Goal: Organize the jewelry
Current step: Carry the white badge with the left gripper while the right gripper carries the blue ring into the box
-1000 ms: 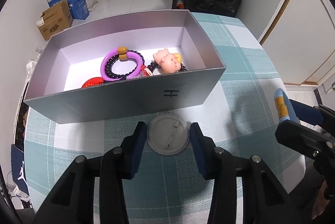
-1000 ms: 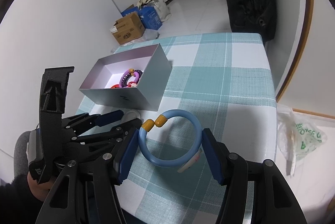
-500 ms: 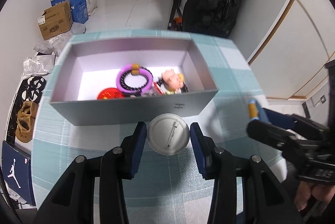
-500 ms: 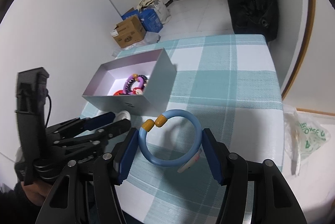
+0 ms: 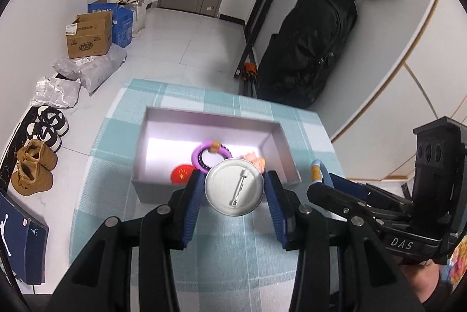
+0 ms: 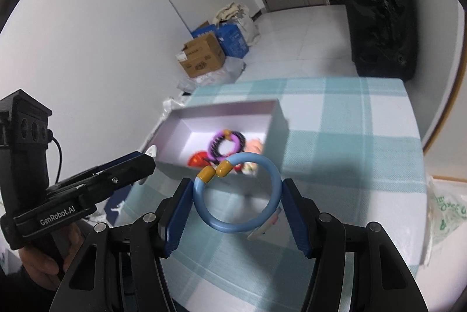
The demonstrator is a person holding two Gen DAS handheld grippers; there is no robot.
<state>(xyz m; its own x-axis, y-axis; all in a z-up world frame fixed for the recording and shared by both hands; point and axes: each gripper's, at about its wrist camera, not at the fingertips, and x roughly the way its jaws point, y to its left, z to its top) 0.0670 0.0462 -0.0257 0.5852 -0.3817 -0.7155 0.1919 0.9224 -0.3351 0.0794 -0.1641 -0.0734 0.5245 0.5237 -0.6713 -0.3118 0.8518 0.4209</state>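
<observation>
Above checked surface (image 5: 122,142), near grey box (image 5: 280,154): left hand-held gripper (image 5: 235,191) clamped on pin badge (image 5: 235,191); right hand-held gripper (image 6: 238,201) clamped on blue bangle (image 6: 271,174), both lifted

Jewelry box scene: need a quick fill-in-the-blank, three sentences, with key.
1. The left gripper holds a round silver ____, pin side toward the camera.
2. The right gripper grips a blue bangle with two ____ end caps.
3. Inside the box, a ____ bangle lies beside a red disc.

Missing words: badge; yellow; purple
</observation>
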